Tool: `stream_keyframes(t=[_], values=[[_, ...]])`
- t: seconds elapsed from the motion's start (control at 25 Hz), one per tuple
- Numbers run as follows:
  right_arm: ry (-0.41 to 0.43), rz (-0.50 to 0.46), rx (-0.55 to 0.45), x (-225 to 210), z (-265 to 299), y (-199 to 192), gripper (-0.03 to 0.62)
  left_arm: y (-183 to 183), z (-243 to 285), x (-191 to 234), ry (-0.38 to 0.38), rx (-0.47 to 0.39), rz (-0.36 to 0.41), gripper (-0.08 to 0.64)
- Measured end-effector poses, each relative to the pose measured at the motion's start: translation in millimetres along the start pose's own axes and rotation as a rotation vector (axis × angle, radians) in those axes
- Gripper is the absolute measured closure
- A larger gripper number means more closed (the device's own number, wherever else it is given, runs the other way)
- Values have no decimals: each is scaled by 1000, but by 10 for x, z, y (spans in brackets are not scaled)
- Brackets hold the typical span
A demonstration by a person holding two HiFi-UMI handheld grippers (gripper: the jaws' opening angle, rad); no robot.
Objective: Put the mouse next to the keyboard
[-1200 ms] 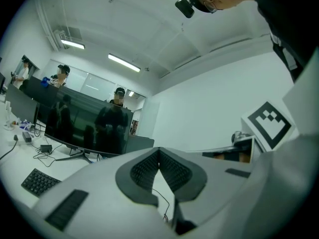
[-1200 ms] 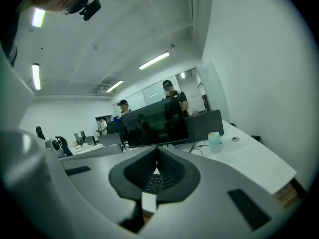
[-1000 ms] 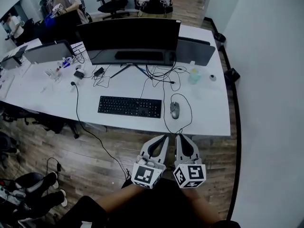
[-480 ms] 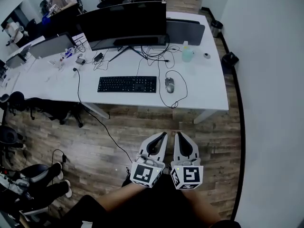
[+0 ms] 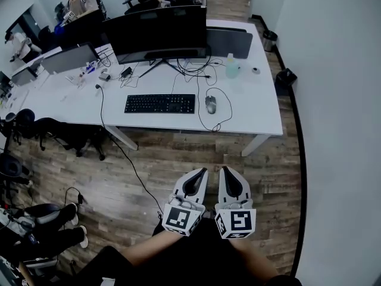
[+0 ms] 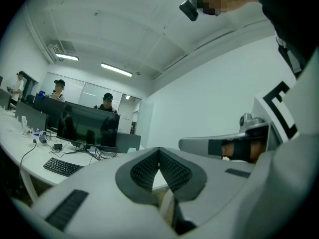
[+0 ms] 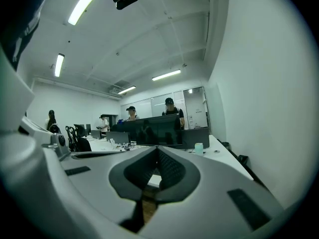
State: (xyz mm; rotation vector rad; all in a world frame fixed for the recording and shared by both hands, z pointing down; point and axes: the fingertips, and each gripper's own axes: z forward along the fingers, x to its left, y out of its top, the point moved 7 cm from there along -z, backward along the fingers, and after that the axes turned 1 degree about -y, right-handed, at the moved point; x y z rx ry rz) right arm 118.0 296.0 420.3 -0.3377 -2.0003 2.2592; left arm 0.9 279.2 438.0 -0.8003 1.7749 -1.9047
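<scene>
Desk (image 5: 256, 106) well ahead of clenched left tool (image 5: 202, 171) and right tool (image 5: 225, 170) bears small grey corded mouse (image 5: 211, 104) beside keyboard (image 5: 159, 103).

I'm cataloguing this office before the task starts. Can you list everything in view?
desk: one, white, mid-room
keyboard: one, black, desk front
mouse: one, grey, corded, just right of the keyboard
monitor: one, black, wide, behind the keyboard
bottle: one, pale green, right of the monitor's stand
people: at least three, beyond the desk
left gripper: one, white, shut, empty, above the wood floor
right gripper: one, white, shut, empty, beside the left
</scene>
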Motion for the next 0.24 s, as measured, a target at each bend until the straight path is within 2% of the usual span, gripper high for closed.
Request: stream_keyframes(t=[0.24], values=[[17,-35,-14,-19,-76,68,574,23,59,-19,-24,-11,-21,557]])
